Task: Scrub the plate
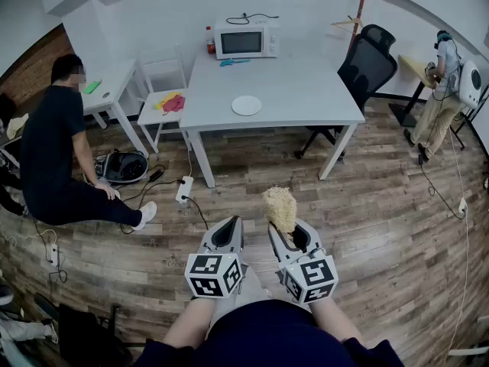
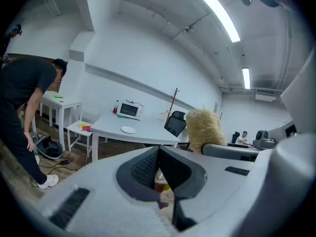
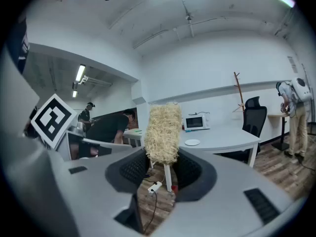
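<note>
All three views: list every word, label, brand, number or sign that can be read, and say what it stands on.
No readable text in any view.
Left marker cube and right marker cube: black-and-white square patterns, no letters.
Microwave: any brand too small to read.
Red bottle: label too small to read.

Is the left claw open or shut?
Shut. In its own view the left claw has its jaws pressed together, with nothing between them.
</note>
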Tool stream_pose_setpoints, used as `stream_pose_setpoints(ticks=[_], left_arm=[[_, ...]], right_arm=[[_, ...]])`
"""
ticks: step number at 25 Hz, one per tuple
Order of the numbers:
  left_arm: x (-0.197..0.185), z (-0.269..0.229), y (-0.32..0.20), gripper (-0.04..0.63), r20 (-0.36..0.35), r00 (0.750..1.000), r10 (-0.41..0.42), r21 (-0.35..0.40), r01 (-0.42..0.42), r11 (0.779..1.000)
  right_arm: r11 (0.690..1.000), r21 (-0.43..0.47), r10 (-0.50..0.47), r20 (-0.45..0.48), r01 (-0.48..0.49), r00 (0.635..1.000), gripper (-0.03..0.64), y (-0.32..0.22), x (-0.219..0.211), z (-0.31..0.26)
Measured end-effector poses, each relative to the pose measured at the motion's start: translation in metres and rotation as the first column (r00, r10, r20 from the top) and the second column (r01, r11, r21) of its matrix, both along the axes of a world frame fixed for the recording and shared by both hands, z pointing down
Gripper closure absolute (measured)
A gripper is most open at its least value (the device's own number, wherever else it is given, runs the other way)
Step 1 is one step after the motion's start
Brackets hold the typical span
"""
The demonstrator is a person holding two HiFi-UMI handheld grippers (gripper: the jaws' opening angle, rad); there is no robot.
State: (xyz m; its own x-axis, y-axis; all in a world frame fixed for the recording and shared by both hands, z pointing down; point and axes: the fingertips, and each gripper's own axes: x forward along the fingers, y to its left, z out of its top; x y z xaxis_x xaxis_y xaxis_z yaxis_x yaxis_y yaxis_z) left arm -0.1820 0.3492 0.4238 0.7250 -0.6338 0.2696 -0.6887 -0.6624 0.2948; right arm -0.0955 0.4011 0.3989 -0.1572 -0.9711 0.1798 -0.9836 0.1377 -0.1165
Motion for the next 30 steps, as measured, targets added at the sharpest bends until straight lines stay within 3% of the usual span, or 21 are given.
stream_pose_setpoints(ticks=[13, 30], left_arm=[[0.006, 0.000, 0.000, 0.577, 0.002, 1.000, 0.013, 0.001, -0.013, 1.000], [0.010, 0.013, -0.023, 0.577, 0.008, 0.999, -0.047, -0.038, 0.047, 0.998]], right_arm=[[1.000, -0.002, -0.004, -0.010, 0.004, 1.000, 0.462, -0.001, -0.001, 0.001], [0.999, -0.029, -0.019, 0.079, 0.022, 0.997, 0.457, -0.024, 0.013, 0.015]])
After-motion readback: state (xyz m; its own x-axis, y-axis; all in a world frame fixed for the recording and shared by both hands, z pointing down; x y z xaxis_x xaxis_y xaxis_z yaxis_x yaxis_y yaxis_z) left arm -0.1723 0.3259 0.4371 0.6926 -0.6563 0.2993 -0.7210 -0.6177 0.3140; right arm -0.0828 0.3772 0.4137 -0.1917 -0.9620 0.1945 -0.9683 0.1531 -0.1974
